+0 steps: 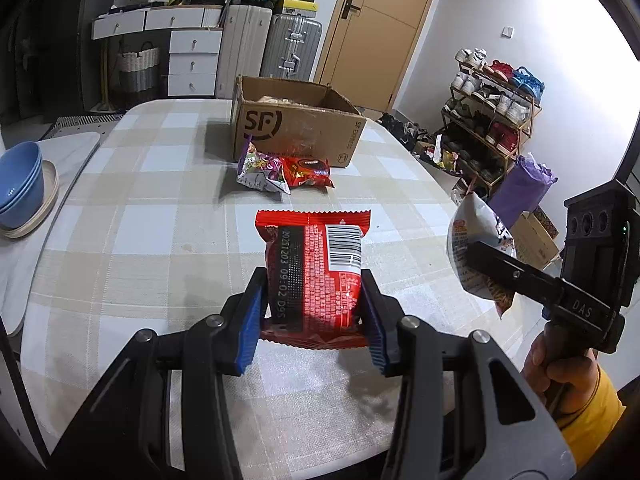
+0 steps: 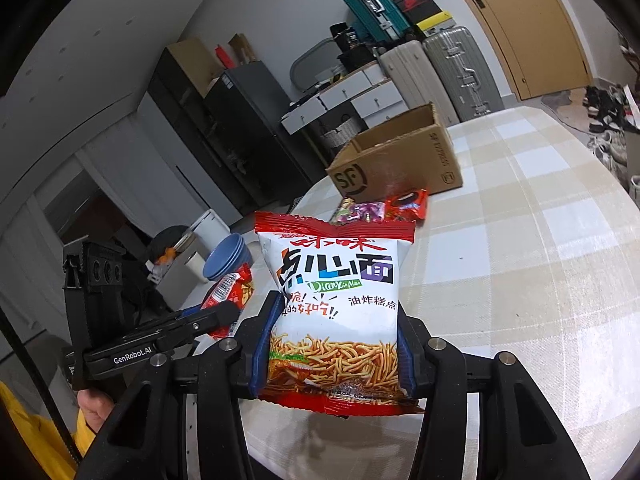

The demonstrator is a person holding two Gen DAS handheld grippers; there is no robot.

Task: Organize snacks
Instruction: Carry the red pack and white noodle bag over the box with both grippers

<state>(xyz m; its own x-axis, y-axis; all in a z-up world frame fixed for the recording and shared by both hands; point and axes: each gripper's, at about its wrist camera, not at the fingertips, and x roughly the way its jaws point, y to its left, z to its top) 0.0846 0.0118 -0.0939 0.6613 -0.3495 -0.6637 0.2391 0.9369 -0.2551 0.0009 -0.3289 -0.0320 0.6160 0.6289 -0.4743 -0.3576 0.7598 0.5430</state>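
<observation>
My left gripper (image 1: 314,308) is shut on a red snack packet (image 1: 316,276), held upright above the checked tablecloth with its barcode side facing me. My right gripper (image 2: 332,344) is shut on a white and red noodle snack bag (image 2: 334,300), also held upright. From the left wrist view the noodle snack bag (image 1: 470,248) hangs at the right edge in the right gripper (image 1: 492,268). The right wrist view shows the red snack packet (image 2: 230,292) at the left. An open cardboard box (image 1: 296,124) stands at the far side of the table, with a purple packet (image 1: 260,170) and a red biscuit packet (image 1: 310,170) lying before it.
Stacked blue bowls (image 1: 20,184) on a plate sit at the table's left end. Suitcases (image 1: 290,46), white drawers and a wooden door stand behind the table. A shoe rack (image 1: 492,116) and a purple bag are to the right. A person's hand (image 1: 556,360) in a yellow sleeve holds the right gripper.
</observation>
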